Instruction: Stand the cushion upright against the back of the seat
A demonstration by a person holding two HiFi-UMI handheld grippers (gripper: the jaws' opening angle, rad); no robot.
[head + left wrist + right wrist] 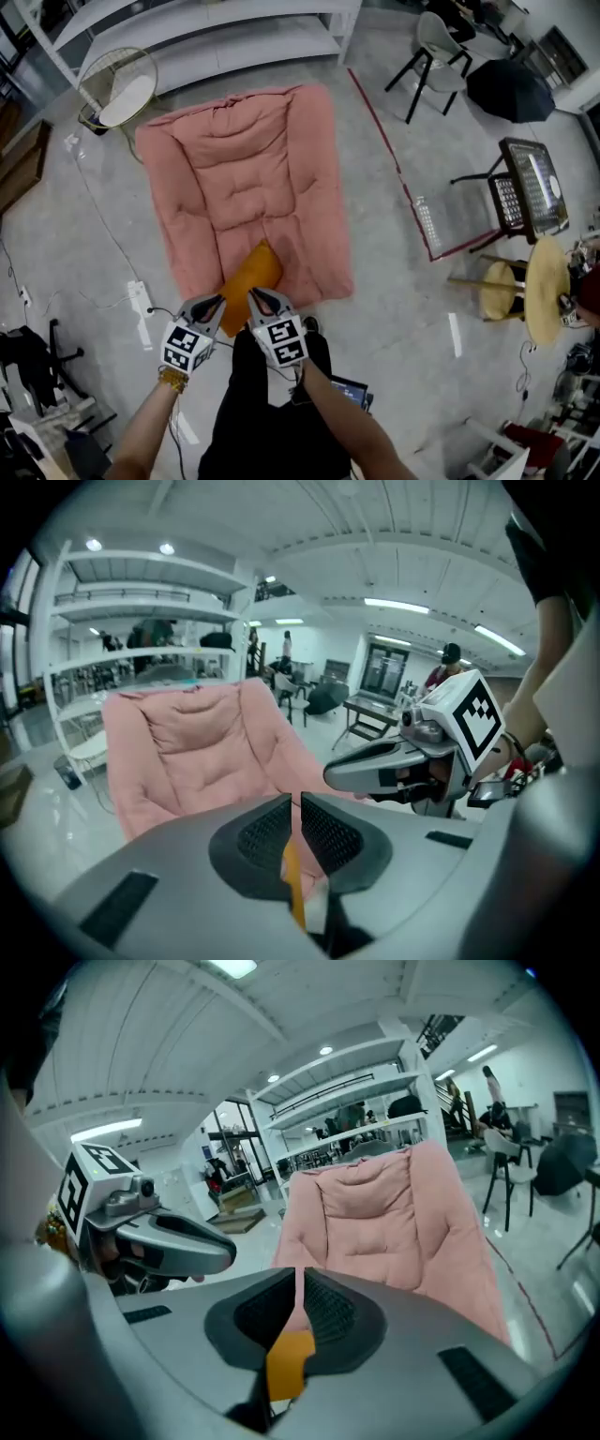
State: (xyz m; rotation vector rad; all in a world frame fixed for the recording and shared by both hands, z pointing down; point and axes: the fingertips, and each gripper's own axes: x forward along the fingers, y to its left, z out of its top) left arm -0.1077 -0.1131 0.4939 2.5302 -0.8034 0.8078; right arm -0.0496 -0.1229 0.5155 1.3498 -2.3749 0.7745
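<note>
Lower centre, my left gripper (217, 302) and right gripper (259, 298) are clenched shut above the orange fabric cushion (249, 279), which lies at the front of the pink quilted floor seat (246, 178).

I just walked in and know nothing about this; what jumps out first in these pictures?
A big pink padded seat lies spread on the grey floor, in the middle of the head view. At its near edge is an orange cushion, pinched from the person's side by the left hand-held gripper and the right hand-held gripper.
</note>
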